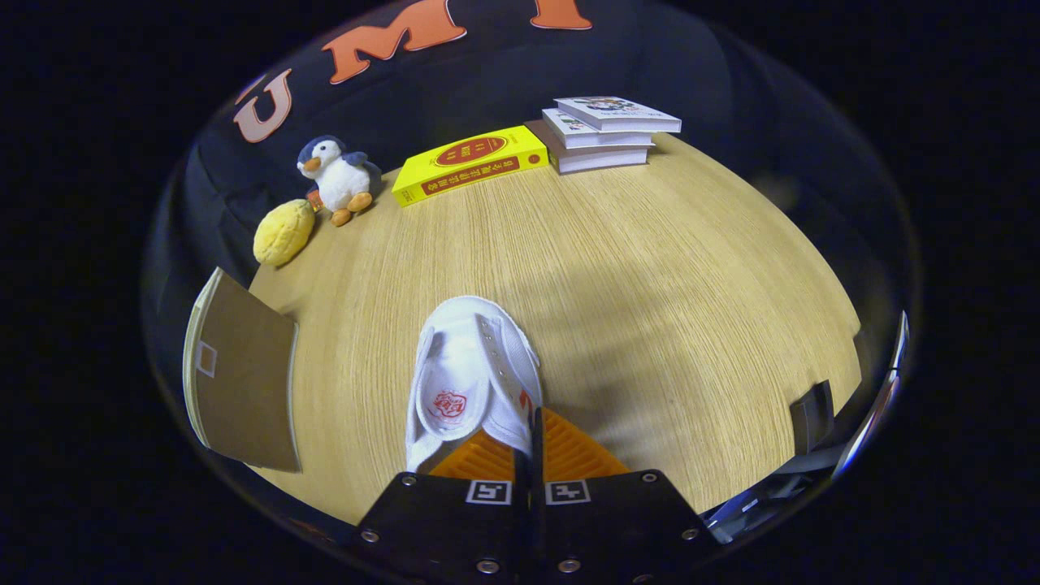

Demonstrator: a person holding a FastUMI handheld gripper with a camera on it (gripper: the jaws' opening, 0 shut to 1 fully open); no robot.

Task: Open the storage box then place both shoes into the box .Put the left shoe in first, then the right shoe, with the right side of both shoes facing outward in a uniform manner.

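Tool (528, 443) pinching white shoe (471, 366), heel hidden

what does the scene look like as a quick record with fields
tool: tool fingers closed together on the side wall of the white shoe
shoe: held above the wooden table, opening facing the camera
far edge: yellow book, stack of books
far left: penguin toy, yellow plush
left of shoe: brown board
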